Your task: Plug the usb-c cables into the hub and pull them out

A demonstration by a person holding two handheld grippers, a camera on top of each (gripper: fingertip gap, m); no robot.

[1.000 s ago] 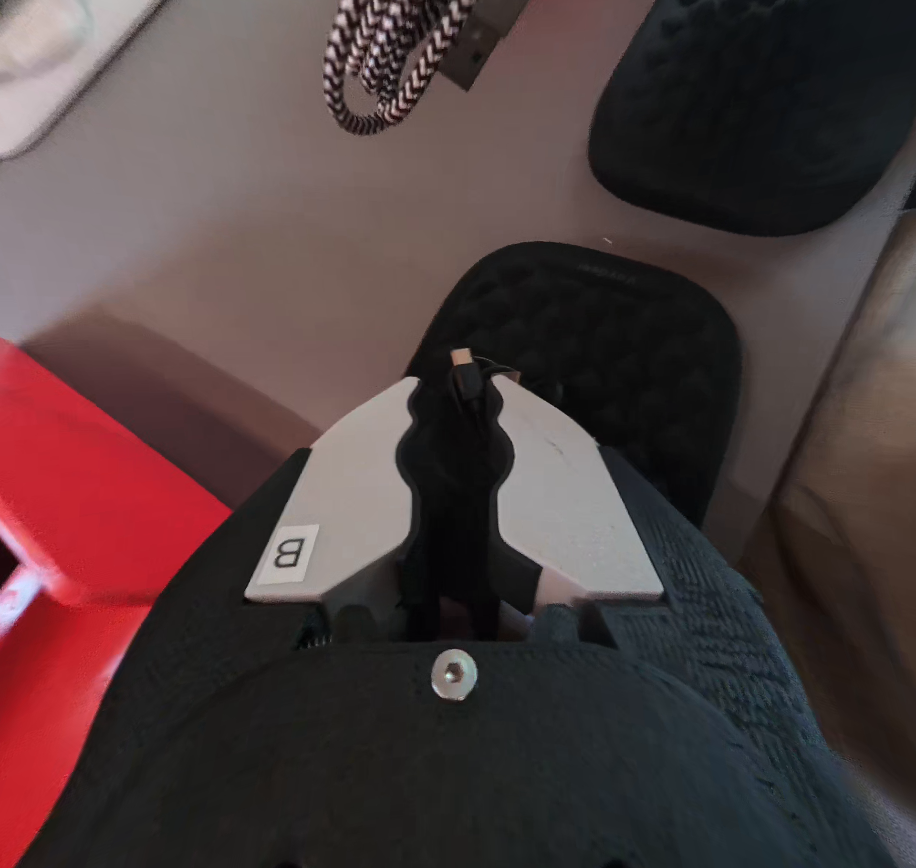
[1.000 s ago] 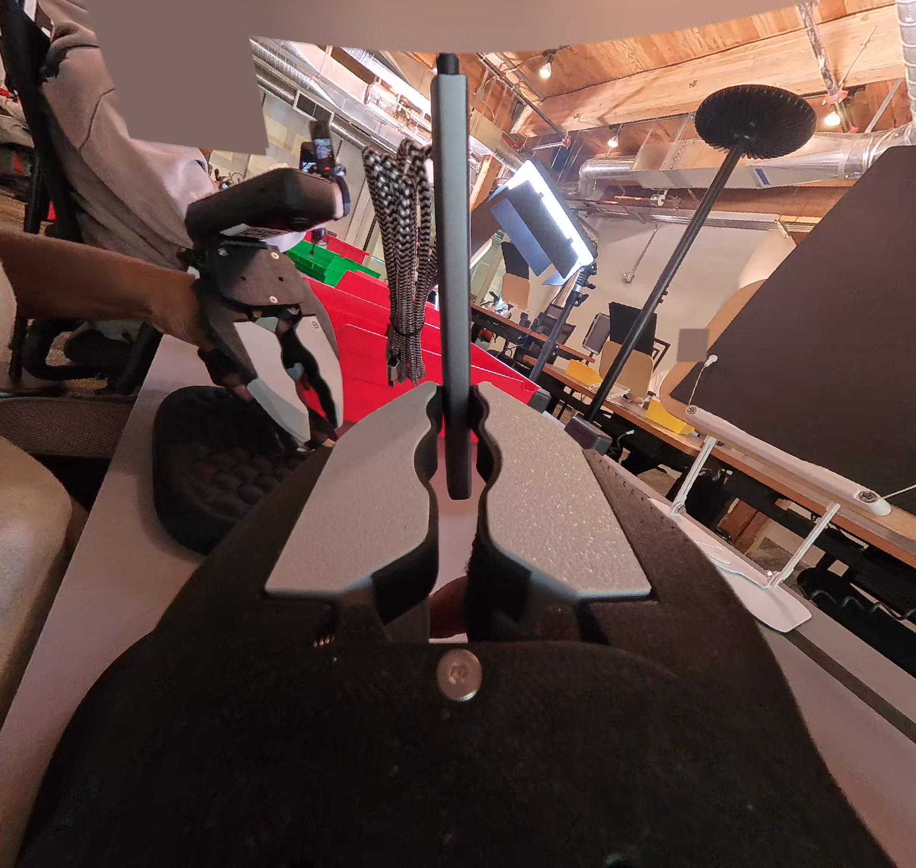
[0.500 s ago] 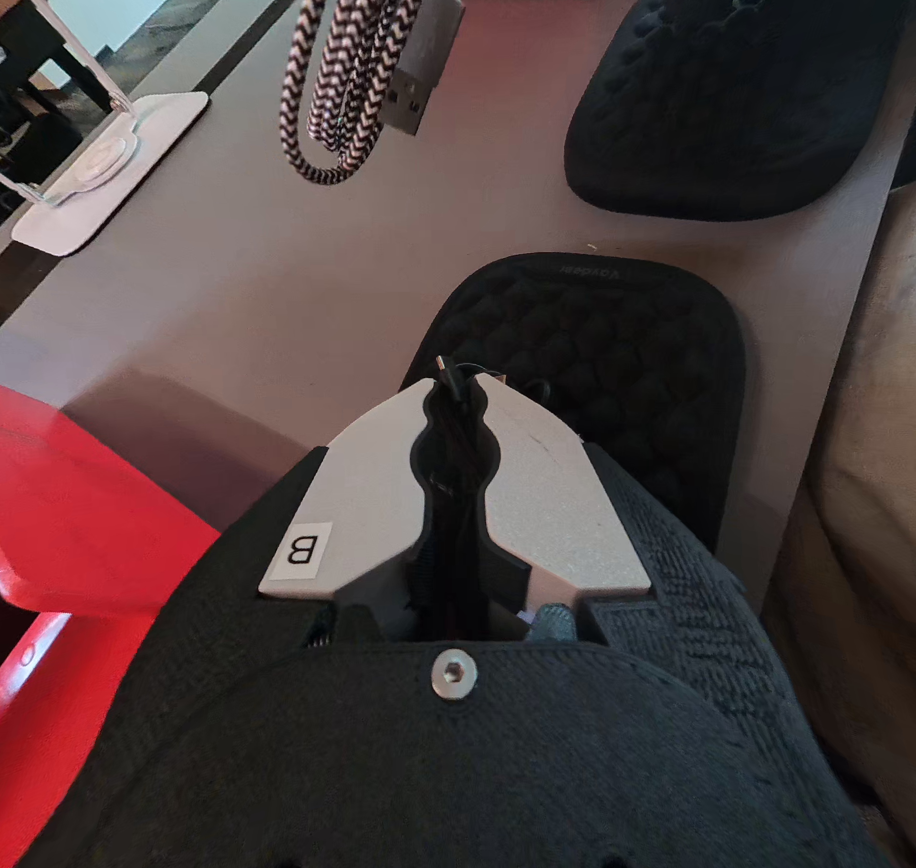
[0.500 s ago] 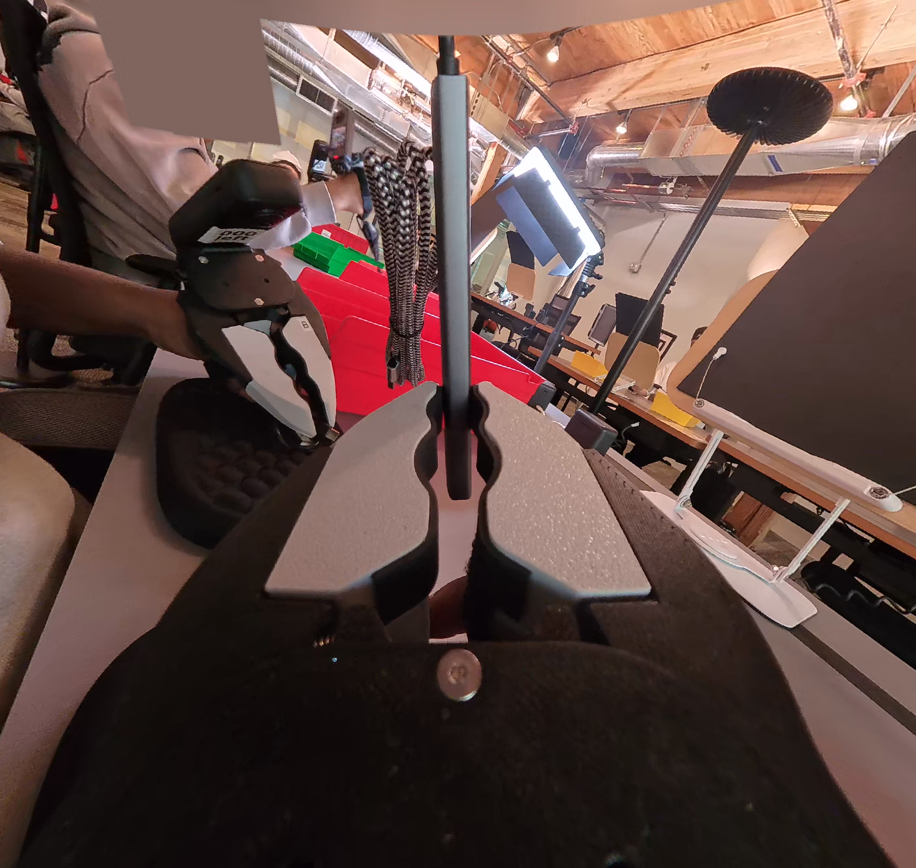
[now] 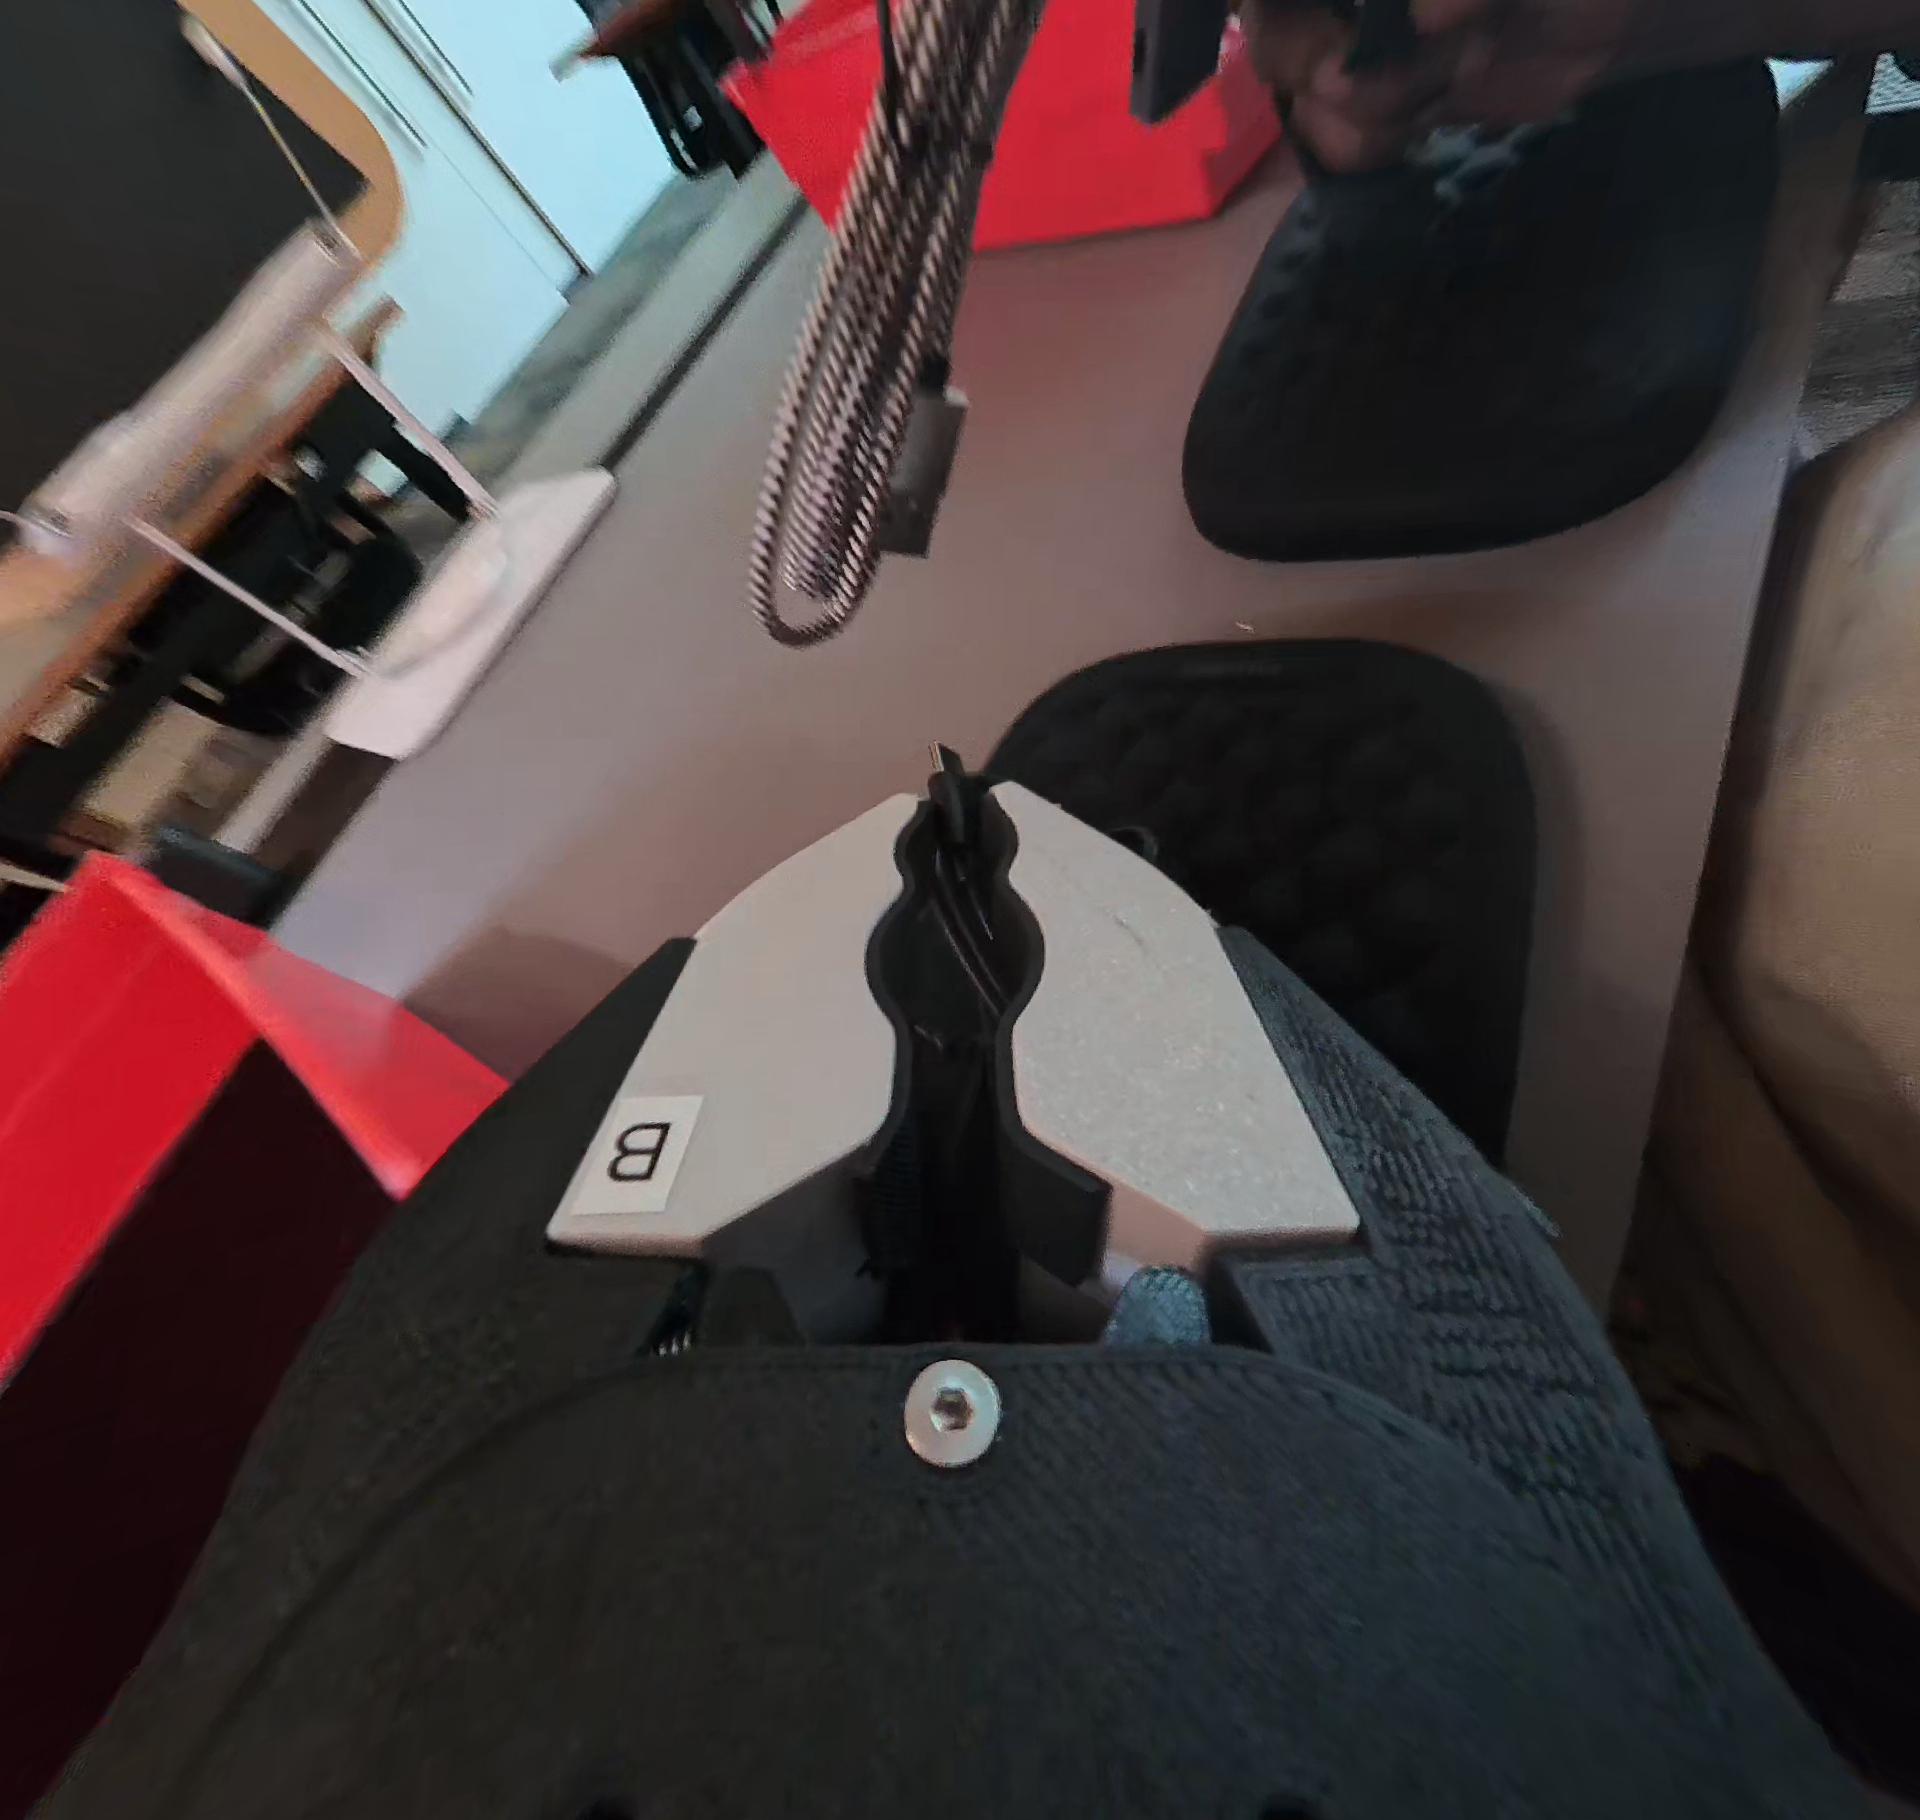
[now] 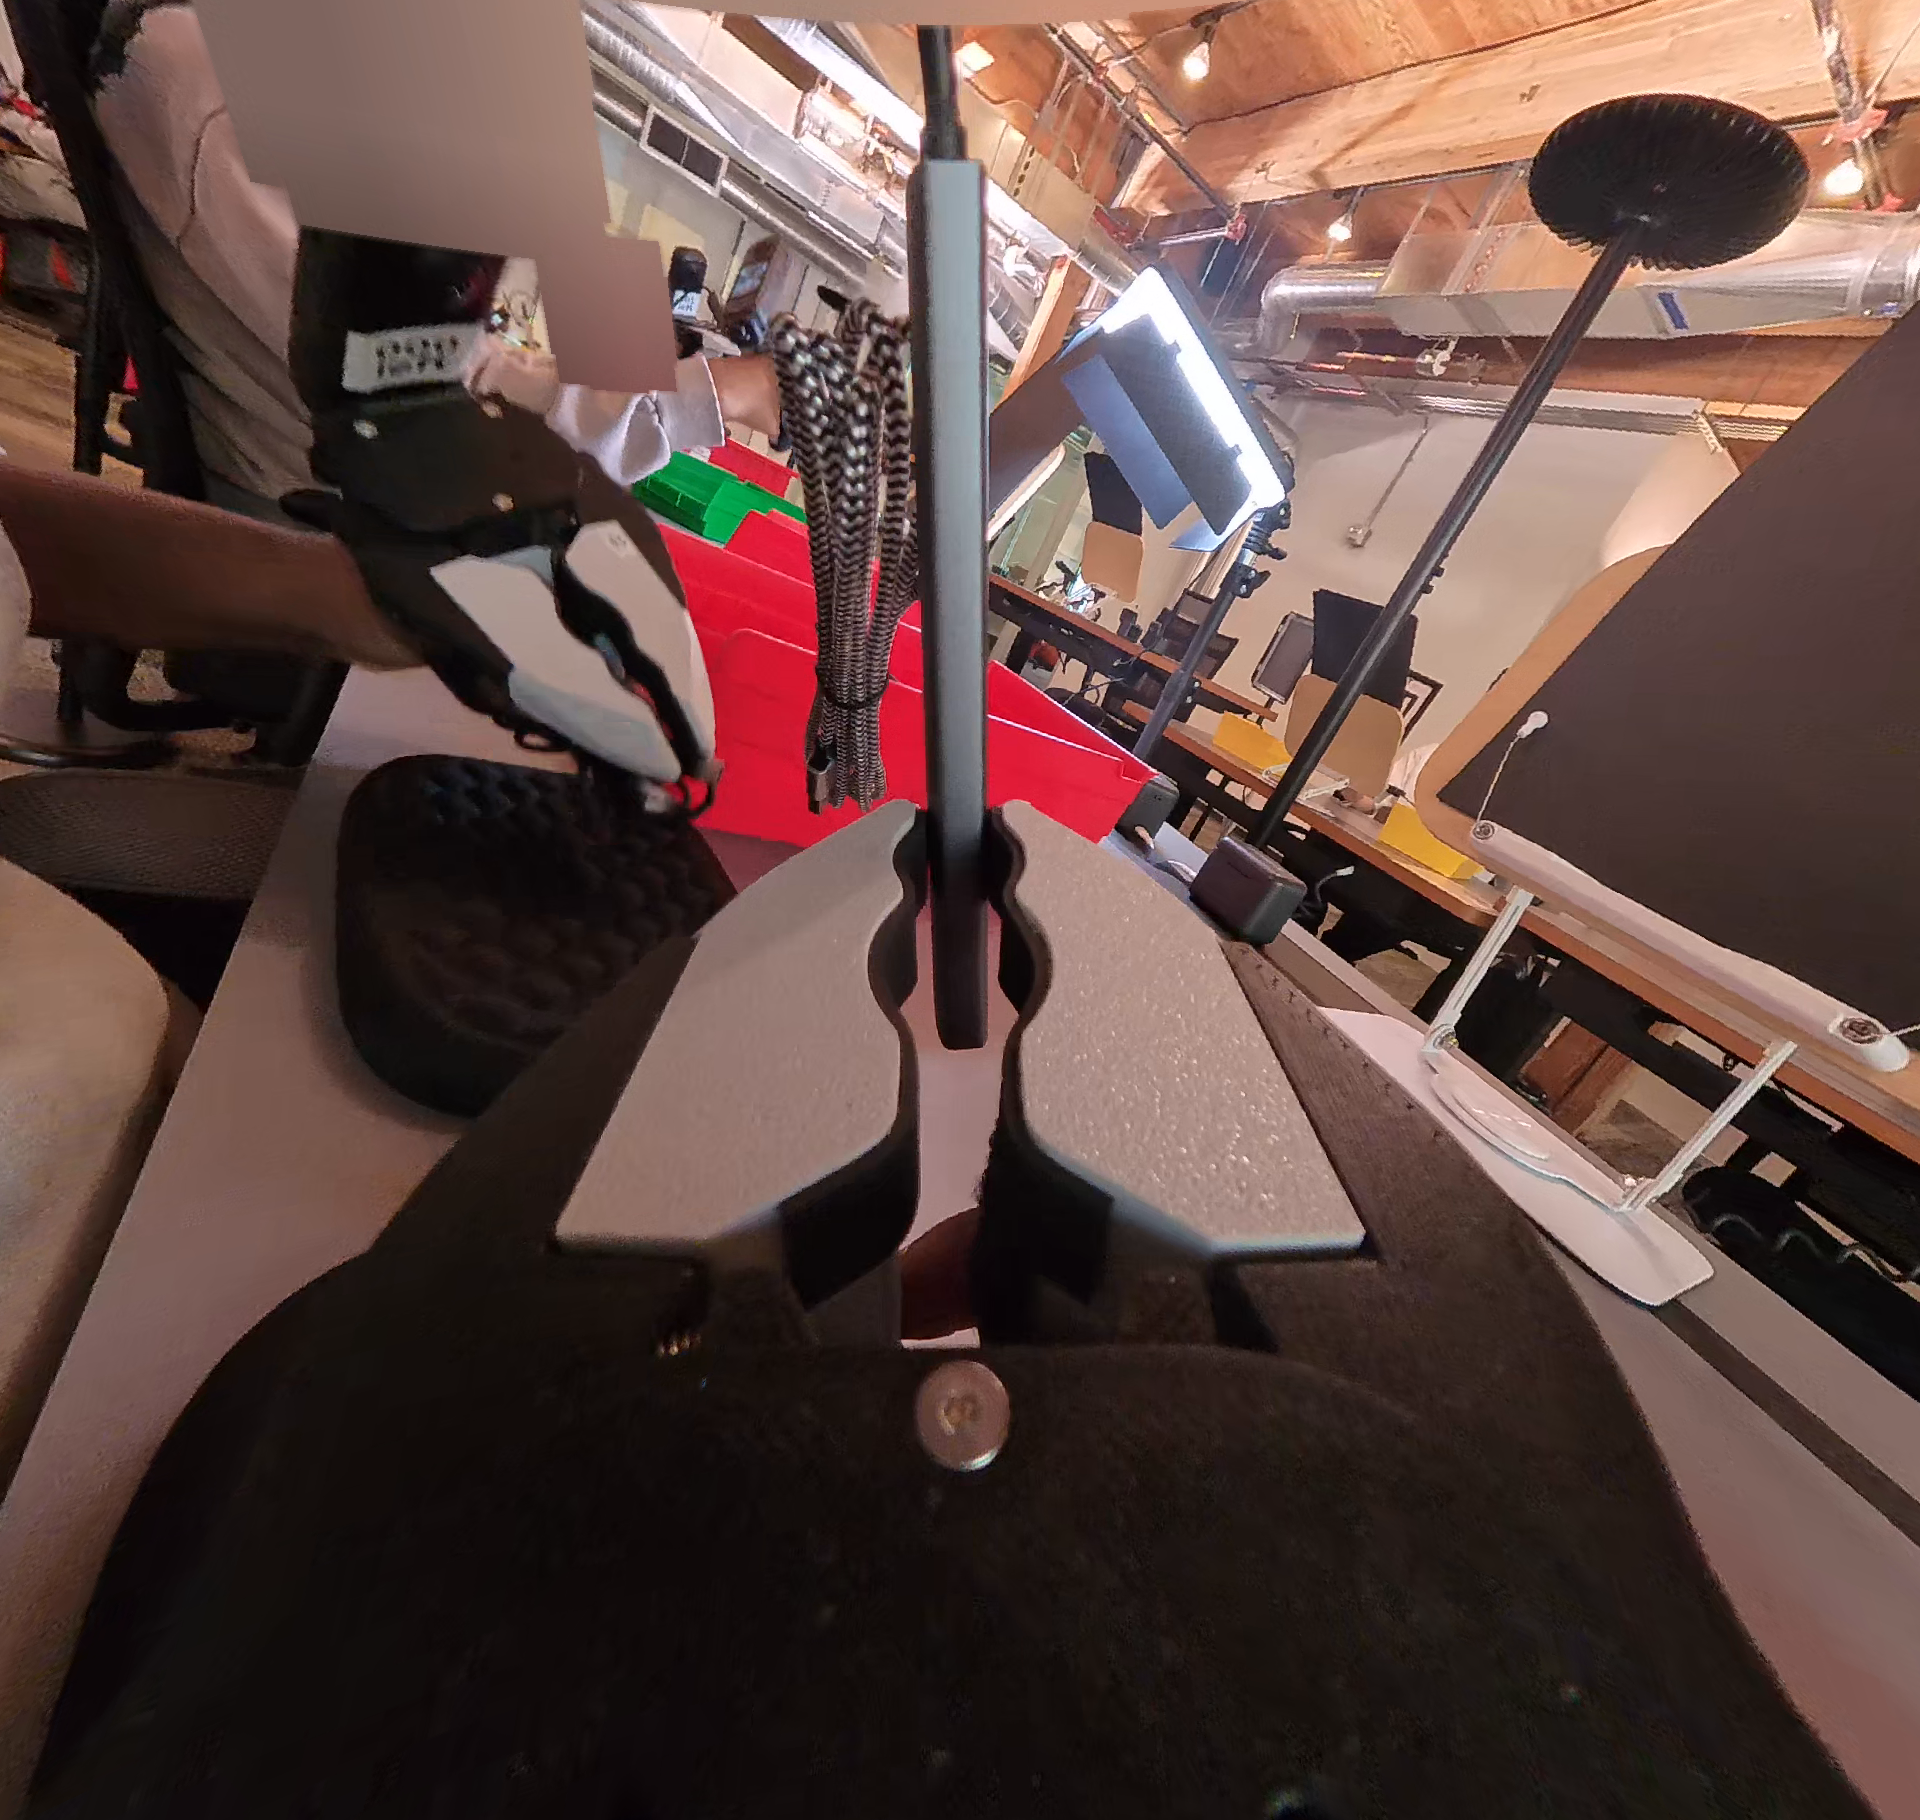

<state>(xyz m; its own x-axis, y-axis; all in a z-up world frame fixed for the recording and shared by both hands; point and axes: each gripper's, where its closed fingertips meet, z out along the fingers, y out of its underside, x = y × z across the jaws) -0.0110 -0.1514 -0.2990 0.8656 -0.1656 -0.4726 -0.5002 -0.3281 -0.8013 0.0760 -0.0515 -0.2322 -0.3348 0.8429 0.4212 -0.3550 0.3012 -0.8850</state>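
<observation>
Right gripper (image 6: 961, 825) clamped on the grey hub (image 6: 951, 544), held upright above the bench (image 6: 260, 1074), braided cable bundle (image 6: 847, 565) dangling beside it. Left gripper (image 5: 951, 799) clenched on a black cable plug (image 5: 943, 768), metal tip poking past the fingers (image 5: 790, 991), above a black pad (image 5: 1299, 825). Red bin (image 6: 790, 690) behind.

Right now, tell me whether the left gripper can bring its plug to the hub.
Probably yes. The left gripper, jaws shut on the usb-c cable, faces open air toward the hub held upright by the right gripper; only the braided cable bundle hangs nearby.
</observation>
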